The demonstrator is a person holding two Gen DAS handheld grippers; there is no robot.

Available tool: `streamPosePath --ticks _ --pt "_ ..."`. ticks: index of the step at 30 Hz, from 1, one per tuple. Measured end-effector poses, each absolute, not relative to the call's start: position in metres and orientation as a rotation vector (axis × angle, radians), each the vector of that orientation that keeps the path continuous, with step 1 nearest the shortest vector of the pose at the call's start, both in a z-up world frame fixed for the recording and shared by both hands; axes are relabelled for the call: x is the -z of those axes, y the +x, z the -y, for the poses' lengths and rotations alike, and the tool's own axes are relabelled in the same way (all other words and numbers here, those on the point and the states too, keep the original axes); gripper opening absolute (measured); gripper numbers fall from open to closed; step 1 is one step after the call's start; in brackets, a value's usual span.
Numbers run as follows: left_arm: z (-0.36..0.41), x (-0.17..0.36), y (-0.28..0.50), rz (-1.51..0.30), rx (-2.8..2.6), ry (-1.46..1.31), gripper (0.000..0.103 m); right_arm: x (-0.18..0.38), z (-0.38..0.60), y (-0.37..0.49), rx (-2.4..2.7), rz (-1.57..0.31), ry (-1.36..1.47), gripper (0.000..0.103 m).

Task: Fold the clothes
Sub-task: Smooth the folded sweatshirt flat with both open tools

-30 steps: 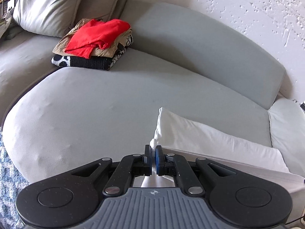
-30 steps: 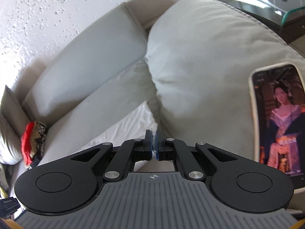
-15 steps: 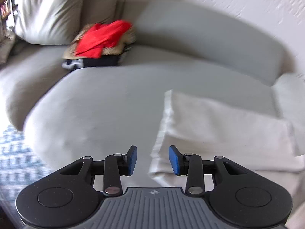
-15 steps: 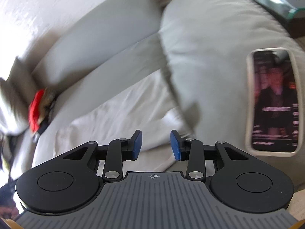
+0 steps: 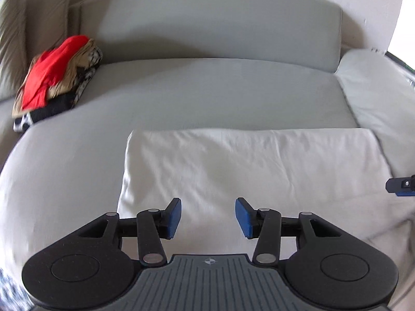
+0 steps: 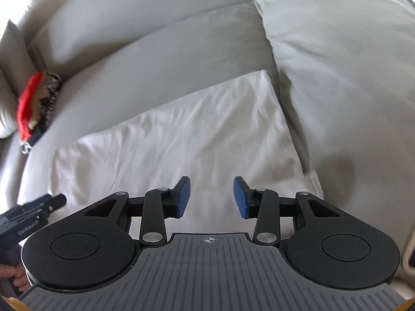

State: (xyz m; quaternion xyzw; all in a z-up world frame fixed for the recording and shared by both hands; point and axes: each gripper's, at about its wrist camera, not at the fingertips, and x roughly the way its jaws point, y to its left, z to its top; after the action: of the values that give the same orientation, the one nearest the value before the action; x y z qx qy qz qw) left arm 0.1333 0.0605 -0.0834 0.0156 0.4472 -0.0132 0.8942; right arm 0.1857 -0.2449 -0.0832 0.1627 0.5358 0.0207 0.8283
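A white folded garment [image 5: 249,165] lies flat on the grey sofa seat [image 5: 181,90], its far edge a straight fold; the right wrist view shows it too [image 6: 181,134]. My left gripper [image 5: 207,217] hovers over its near part, jaws opening, nothing between the blue pads. My right gripper [image 6: 211,197] stands over the garment's near right part, jaws also opening and empty. A tip of the right gripper [image 5: 400,185] shows at the left view's right edge. The left gripper [image 6: 33,215] shows at the right view's left edge.
A stack of folded clothes with a red piece on top [image 5: 54,75] sits at the sofa's far left, seen also in the right wrist view [image 6: 33,103]. A large pale cushion [image 6: 350,64] rises right of the garment. The backrest [image 5: 220,18] stands behind.
Both grippers let go of the white cloth's corners and opened. They pulled back toward me, and the garment now lies flat with a folded far edge. The phone left the right view.
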Motion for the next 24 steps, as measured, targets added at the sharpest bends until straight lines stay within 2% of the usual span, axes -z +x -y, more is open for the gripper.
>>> streamPosePath --ticks 7,15,17,18,20,24 --pt "-0.049 0.112 0.173 -1.038 0.075 0.096 0.042 0.1 0.235 0.214 -0.031 -1.195 0.298 0.043" --pt "-0.043 0.111 0.163 -1.107 0.182 0.188 0.04 0.1 0.231 0.209 -0.066 -1.313 0.279 0.044" --pt "-0.042 0.107 0.156 -1.131 0.237 0.232 0.038 0.096 0.235 0.2 -0.131 -1.379 0.309 0.044" --pt "-0.044 0.103 0.15 -1.147 0.269 0.243 0.031 0.094 0.238 0.192 -0.183 -1.415 0.334 0.044" --pt "-0.049 0.094 0.134 -1.197 0.367 0.233 0.029 0.086 0.246 0.169 -0.289 -1.479 0.362 0.041" --pt "-0.063 0.07 0.068 -1.22 0.545 0.264 0.028 0.057 0.258 0.105 -0.373 -1.468 0.302 0.041"
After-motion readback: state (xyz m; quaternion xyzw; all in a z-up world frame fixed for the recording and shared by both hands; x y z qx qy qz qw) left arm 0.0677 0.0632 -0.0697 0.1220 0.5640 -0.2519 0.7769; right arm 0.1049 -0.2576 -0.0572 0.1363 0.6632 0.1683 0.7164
